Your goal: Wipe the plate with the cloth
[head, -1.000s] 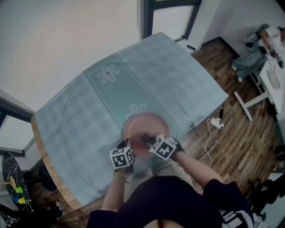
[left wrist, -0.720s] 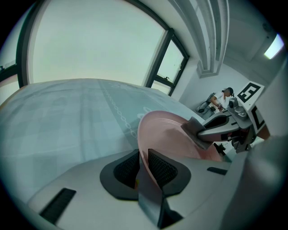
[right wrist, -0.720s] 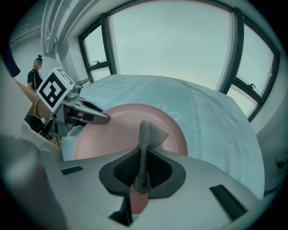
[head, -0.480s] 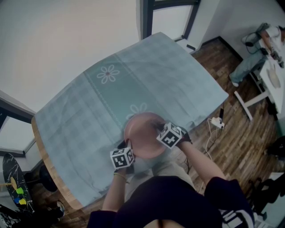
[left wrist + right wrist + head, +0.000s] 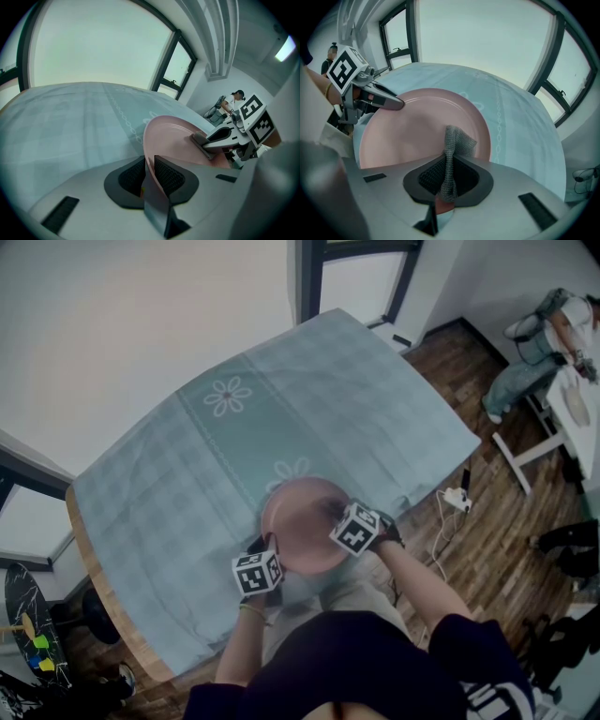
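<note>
Pink plate (image 5: 173, 138) is clamped at its rim by the left gripper (image 5: 149, 174). The right gripper (image 5: 449, 176) pinches the grey cloth (image 5: 457, 140) over it.

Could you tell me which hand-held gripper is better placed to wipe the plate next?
Right. The right hand-held gripper is shut on the grey cloth, over the pink plate. The left hand-held gripper clamps the plate's rim, steadying it.

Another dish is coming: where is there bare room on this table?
The tablecloth lies bare beyond the plate, toward the window, and to its left. The near edge is crowded: the left gripper clamps the plate's rim, the right gripper holds the cloth over it.
</note>
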`<state>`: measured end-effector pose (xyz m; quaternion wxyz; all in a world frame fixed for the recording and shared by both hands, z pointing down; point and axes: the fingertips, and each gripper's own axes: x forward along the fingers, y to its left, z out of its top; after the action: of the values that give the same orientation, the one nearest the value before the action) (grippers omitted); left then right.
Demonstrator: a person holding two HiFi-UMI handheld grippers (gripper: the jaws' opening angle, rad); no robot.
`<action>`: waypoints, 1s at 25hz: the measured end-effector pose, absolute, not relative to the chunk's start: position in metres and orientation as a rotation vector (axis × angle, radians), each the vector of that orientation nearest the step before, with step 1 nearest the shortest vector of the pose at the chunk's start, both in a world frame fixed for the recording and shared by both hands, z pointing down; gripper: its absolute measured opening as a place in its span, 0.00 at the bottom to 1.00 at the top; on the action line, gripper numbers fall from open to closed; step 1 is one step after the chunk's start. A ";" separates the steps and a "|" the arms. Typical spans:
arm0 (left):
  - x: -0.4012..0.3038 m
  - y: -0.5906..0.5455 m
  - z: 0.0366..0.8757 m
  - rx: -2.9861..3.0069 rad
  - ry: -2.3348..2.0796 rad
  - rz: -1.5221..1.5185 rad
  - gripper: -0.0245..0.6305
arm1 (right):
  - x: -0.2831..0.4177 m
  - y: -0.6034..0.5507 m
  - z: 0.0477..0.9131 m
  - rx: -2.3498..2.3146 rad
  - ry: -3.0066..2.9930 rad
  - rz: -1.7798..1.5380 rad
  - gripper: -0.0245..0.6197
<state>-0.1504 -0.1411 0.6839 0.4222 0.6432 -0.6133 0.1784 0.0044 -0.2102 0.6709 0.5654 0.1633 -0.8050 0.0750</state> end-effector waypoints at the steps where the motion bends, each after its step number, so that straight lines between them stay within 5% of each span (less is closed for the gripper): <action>1: -0.150 -0.141 0.684 1.611 -1.537 0.448 0.15 | 0.005 -0.208 0.671 0.381 -1.893 0.183 0.09; 25: -0.151 -0.141 0.683 1.612 -1.554 0.453 0.15 | -0.003 -0.133 0.670 0.242 -1.912 0.229 0.09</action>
<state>-0.1508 -0.1410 0.6828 0.4156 0.6419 -0.6186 0.1805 -0.0030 -0.1330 0.6703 0.5649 0.1027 -0.8130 0.0972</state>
